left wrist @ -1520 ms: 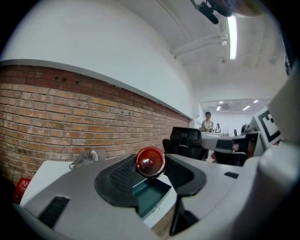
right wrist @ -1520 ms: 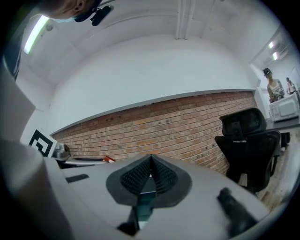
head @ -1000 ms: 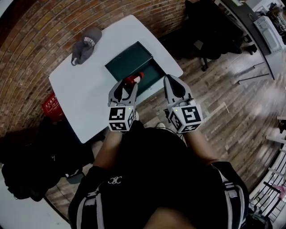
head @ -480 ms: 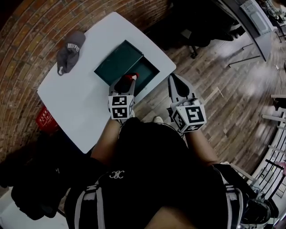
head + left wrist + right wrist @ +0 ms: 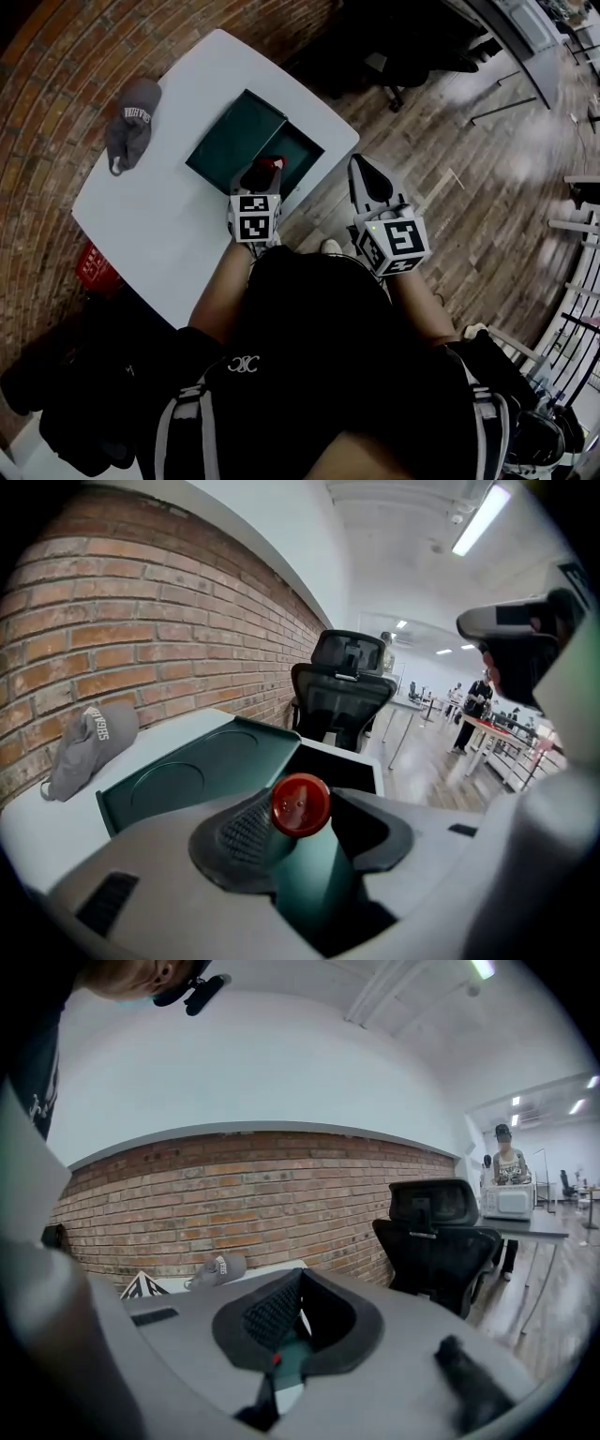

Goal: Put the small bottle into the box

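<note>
- One small red-capped dark-green bottle [image 5: 301, 806] sits clamped in the left gripper [image 5: 306, 825]; the open dark-green box [image 5: 173, 778] lies just ahead, below.
- Probably light, stiff and slick: grip it mid-body.
- Right gripper [image 5: 298, 1283] is closed and empty.

My head camera sits high over the person and looks steeply down, taking in the whole white worktop [image 5: 159, 206]. The camera on the left tool [image 5: 261, 174] rides low and close over the box [image 5: 178, 775], facing along the brick wall [image 5: 141, 621]. The camera on the right tool [image 5: 364, 169] looks nearly level at that wall from farther back. All three views share the cap [image 5: 217, 1267]; both tool views share the office chair [image 5: 439, 1232].
</note>
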The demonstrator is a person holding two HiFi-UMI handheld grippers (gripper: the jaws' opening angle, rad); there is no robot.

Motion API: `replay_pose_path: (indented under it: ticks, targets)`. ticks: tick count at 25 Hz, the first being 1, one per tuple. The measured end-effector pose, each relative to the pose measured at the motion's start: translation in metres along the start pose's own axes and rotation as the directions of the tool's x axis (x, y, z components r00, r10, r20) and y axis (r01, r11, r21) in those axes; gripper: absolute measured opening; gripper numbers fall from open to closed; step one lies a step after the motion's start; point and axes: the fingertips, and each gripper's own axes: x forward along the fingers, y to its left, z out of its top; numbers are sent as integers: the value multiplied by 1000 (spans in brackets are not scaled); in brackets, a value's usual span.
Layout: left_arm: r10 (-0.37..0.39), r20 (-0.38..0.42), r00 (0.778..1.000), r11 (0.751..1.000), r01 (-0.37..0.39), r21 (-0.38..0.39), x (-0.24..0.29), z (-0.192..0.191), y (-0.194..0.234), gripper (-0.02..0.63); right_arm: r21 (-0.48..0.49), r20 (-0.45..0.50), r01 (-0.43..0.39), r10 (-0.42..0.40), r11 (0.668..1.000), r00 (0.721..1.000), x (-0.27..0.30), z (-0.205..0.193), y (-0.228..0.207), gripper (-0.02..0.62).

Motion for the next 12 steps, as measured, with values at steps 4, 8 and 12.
replay_pose_path:
  ticks: [4, 8, 12]
  targets:
    - [-19, -39, 999, 996, 23, 88, 4, -4, -9, 206, -4, -9, -15, 15, 1000, 1000, 2, -2, 1, 29]
    - [-26, -127, 992, 986, 47, 160, 5, -22, -12, 206, -13, -3, -38, 38, 999, 999, 5, 1, 5, 29]
    - [19, -182, 983, 969, 26, 244, 4, -36, -7, 206, -19, -1, -53, 53, 998, 999, 9, 2, 9, 29]
